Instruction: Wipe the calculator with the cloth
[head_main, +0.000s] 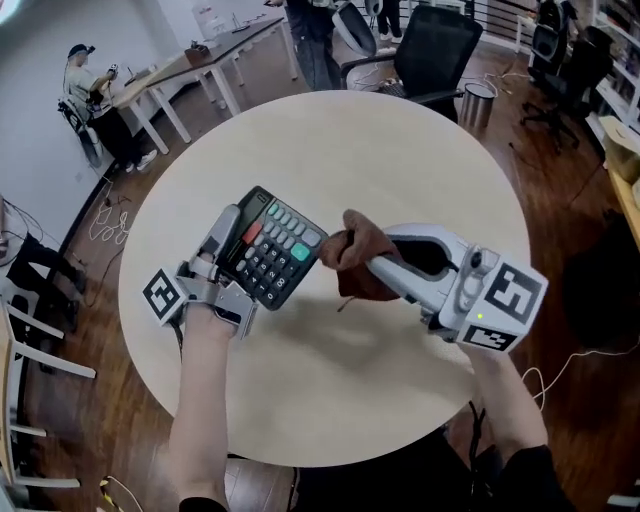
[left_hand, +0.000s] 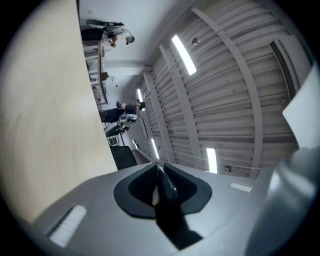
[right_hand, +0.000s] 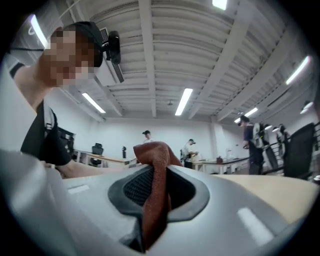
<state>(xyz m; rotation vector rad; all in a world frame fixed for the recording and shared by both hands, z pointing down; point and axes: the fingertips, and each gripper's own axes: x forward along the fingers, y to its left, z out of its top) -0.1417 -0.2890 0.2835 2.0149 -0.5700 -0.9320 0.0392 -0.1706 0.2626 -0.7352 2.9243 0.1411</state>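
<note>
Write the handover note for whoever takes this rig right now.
Left tool: shut on the edge of the calculator, holding it tilted over the table.
Right tool: shut on the brown cloth, which is bunched beside the calculator's right corner; contact unclear.
Done: both things are in grip.
Left: rub the cloth over the keys, since no wiping shows yet, then set both down.

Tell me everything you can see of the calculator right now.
The calculator is a dark, flat plastic desk model with grey keys, one red key and one teal key. It is tilted over the round table, clamped by its left edge in the left gripper. The brown cloth reaches its right corner.
</note>
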